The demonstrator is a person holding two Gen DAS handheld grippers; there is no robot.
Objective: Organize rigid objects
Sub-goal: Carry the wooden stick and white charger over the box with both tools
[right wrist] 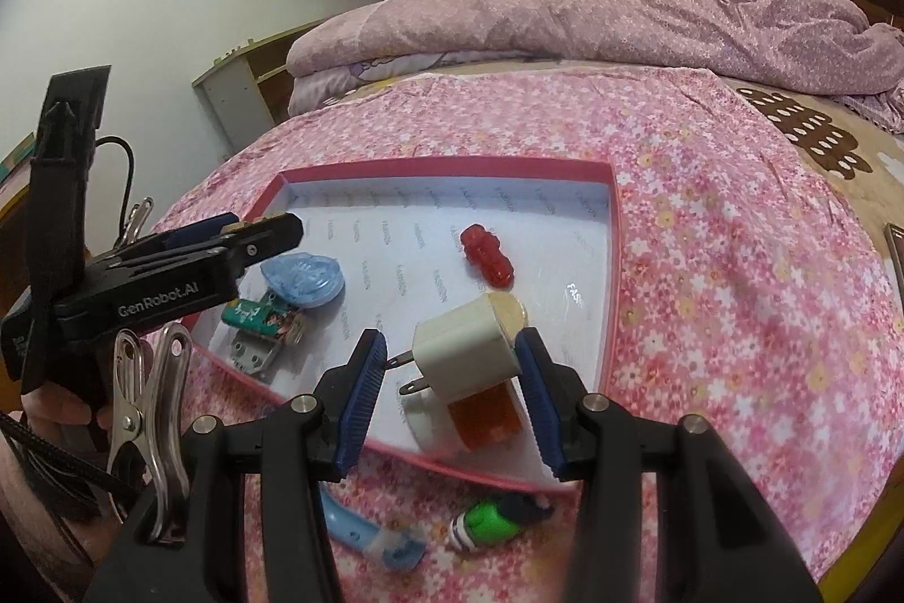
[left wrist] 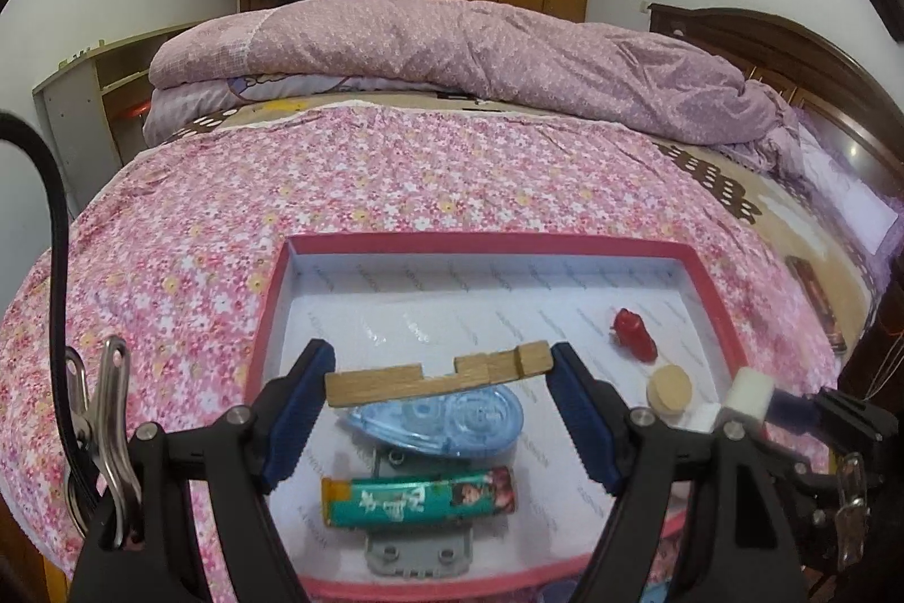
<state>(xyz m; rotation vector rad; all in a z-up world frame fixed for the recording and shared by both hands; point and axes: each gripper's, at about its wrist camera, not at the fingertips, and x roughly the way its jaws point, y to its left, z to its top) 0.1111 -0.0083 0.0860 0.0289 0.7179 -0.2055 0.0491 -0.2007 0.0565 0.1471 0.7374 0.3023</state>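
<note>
Left gripper (left wrist: 438,371) held level over red-rimmed white tray (left wrist: 271,298) on floral bedspread (left wrist: 198,207); notched wooden block (left wrist: 438,374) clamped between blue pads. Right gripper (right wrist: 449,365) at tray's near right, closed on white plug adapter (right wrist: 466,354). Grey metal bracket (left wrist: 418,555) mostly hidden under green-wrapped tube (left wrist: 418,495). Orange piece (right wrist: 486,419) partly covered by adapter, hard to identify.

My left tool (left wrist: 440,371) hides the near corners of the tray (left wrist: 491,241). A lighter (left wrist: 421,494) covers most of a grey bracket (left wrist: 418,555). The charger (right wrist: 466,354) hides part of the orange piece (right wrist: 486,419). A blue item (right wrist: 367,535) is half hidden, and I can't identify it.
</note>
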